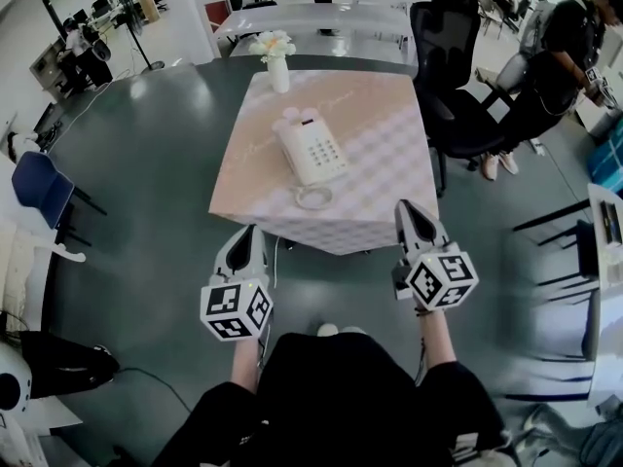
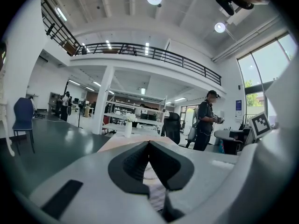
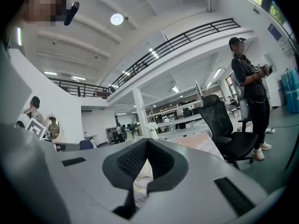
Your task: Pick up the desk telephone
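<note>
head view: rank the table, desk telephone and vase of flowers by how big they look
1. table
2. desk telephone
3. vase of flowers, which stands farther from the camera, so its true size is less sure

The person is holding the left gripper [image 1: 249, 232] and right gripper [image 1: 407, 207] out front, side by side, both pointing forward with jaws closed and empty.
</note>
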{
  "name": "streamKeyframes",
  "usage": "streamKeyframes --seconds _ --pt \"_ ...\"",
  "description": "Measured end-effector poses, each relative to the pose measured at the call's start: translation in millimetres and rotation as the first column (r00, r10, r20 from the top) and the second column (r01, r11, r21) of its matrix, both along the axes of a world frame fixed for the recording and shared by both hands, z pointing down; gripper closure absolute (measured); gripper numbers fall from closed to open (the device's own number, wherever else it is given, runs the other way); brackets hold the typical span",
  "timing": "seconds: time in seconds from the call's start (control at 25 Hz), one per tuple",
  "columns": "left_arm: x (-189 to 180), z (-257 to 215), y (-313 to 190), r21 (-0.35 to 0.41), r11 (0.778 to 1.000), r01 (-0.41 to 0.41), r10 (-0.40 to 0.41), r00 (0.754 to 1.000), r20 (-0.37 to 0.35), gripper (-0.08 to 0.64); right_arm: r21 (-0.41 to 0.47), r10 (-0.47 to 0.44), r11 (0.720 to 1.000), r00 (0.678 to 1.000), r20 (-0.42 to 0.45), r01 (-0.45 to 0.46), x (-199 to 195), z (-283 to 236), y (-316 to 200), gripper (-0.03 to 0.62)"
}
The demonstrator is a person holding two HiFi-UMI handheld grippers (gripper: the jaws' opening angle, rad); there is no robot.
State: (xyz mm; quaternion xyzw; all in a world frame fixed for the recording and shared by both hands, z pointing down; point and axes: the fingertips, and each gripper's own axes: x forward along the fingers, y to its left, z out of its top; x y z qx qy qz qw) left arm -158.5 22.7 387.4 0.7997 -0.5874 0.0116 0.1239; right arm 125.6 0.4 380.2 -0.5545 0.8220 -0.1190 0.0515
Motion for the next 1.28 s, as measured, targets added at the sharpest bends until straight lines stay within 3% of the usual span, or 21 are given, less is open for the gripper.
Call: streamKeyframes --seconds 0.8,1.28 --pt "-5.1 32.0 -88.4 -0.095 0.994 0.047 -0.049 0.999 -0.021 0.560 -0.068 -0.094 0.993 0.995 0.027 0.095 -28.9 23.4 -121.3 0.600" --pt "-3.1 51.3 -153.7 -0.176 0.975 0.132 -0.144 0.988 -0.056 0.560 -0.101 -0.212 0.971 0.976 0.039 0.215 -38.7 30.9 -218.5 0.600"
